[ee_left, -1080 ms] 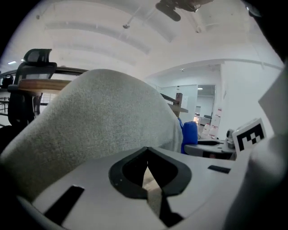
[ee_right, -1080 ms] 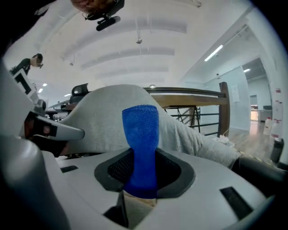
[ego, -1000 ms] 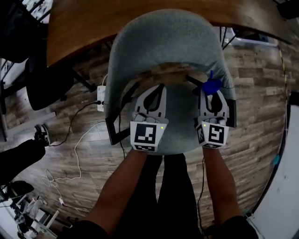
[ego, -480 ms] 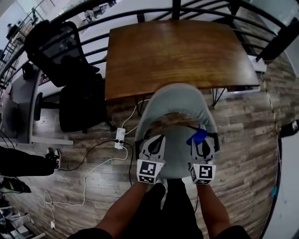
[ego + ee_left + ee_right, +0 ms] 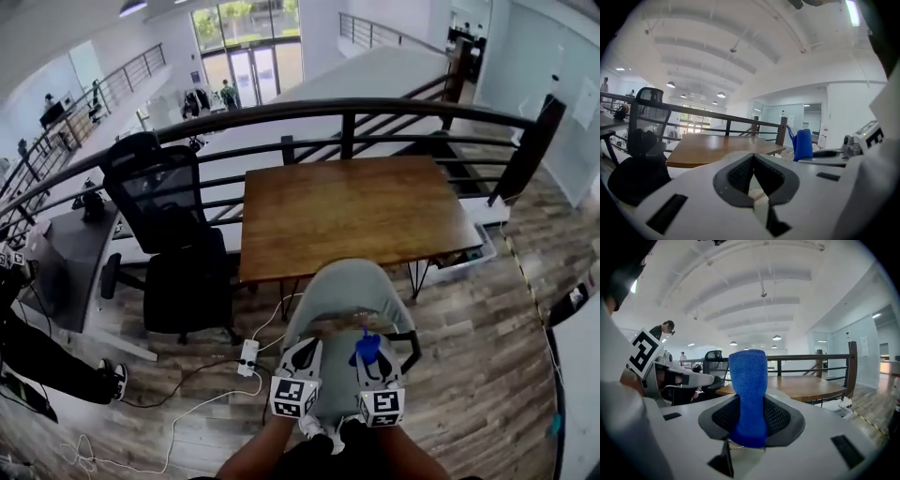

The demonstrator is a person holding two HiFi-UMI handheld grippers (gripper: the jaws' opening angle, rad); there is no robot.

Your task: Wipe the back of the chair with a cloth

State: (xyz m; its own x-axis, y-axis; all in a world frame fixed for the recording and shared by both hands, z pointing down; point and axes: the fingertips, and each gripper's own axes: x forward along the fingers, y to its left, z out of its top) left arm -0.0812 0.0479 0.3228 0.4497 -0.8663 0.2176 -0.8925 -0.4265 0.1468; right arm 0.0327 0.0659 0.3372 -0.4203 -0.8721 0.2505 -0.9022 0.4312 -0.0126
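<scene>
Head view high up, facing forward and steeply down over rectangular brown wooden desk (image 5: 361, 211), left and right gripper views low, near level, close behind own jaws, all three sharing desk and black metal railing (image 5: 348, 136).

Cloth (image 5: 747, 380): blue, fine nubby pile, matt; looks like microfibre.

Chair (image 5: 347, 286): grey-green woven upholstery, matt and soft-looking.

Table (image 5: 356, 211): wood top, warm brown, smooth with a faint sheen, grain showing.

Floor (image 5: 469, 375): wood-look planks, grey-brown, streaky grain, mostly matt.

Railing (image 5: 347, 112): dark metal, smooth, satin finish.

Office chair (image 5: 155, 187): black, with an open mesh back that lets light through.

Left gripper (image 5: 752, 176) and right gripper (image 5: 749, 420): shells of hard white plastic, smooth, matt. Pads (image 5: 778, 417): dark grey with a fine ribbed texture, rubbery look.

Power strip (image 5: 248, 356): white plastic, smooth.
</scene>
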